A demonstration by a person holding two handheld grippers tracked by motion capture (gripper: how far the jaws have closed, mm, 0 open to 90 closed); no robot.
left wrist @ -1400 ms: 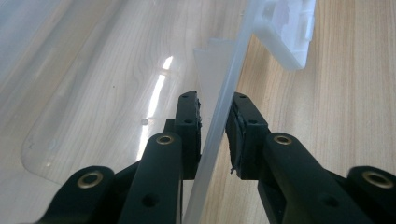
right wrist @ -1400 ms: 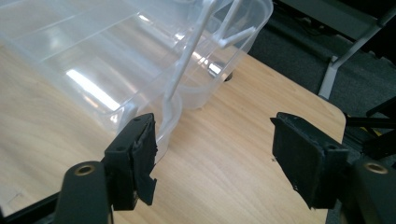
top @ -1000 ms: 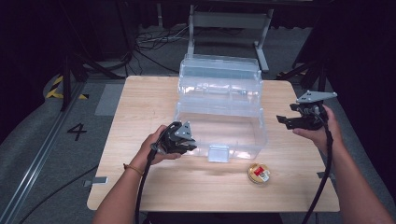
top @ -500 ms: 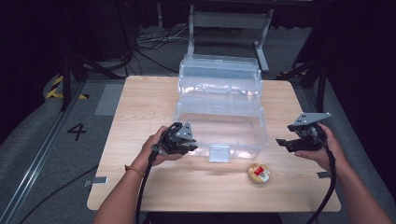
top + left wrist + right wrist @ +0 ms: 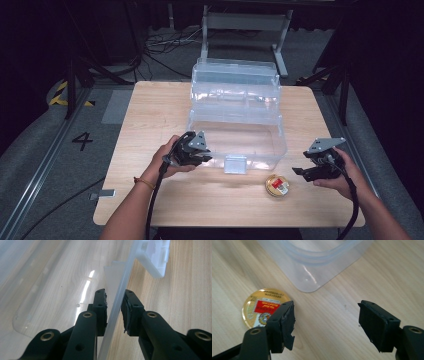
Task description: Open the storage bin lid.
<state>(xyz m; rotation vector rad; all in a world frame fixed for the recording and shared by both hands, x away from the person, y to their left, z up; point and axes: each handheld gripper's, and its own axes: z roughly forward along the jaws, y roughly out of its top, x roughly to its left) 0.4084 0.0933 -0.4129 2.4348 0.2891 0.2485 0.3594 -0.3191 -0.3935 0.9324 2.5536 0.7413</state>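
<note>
A clear plastic box (image 5: 235, 117) stands open in the middle of the wooden table (image 5: 150, 115), lid tilted back. My left gripper (image 5: 206, 155) is shut on the box's thin front wall (image 5: 117, 305), one pad inside and one outside, just left of the white latch (image 5: 155, 257). A round gold tin with a red label (image 5: 276, 185) lies on the table in front of the box's right corner. My right gripper (image 5: 300, 172) hovers low just right of the tin, open, nothing between its pads. In the right gripper view the tin (image 5: 259, 306) sits partly behind the left jaw of the right gripper (image 5: 325, 306).
The box's rounded front corner (image 5: 312, 277) lies just ahead of the right gripper. Bare wood (image 5: 210, 200) stretches along the front edge. Beyond the table are a grey metal stand (image 5: 245, 30) and floor cables (image 5: 165, 45).
My right gripper has come down and toward the front from beside the box's right end, stopping next to the gold tin. The left gripper has stayed on the box wall.
</note>
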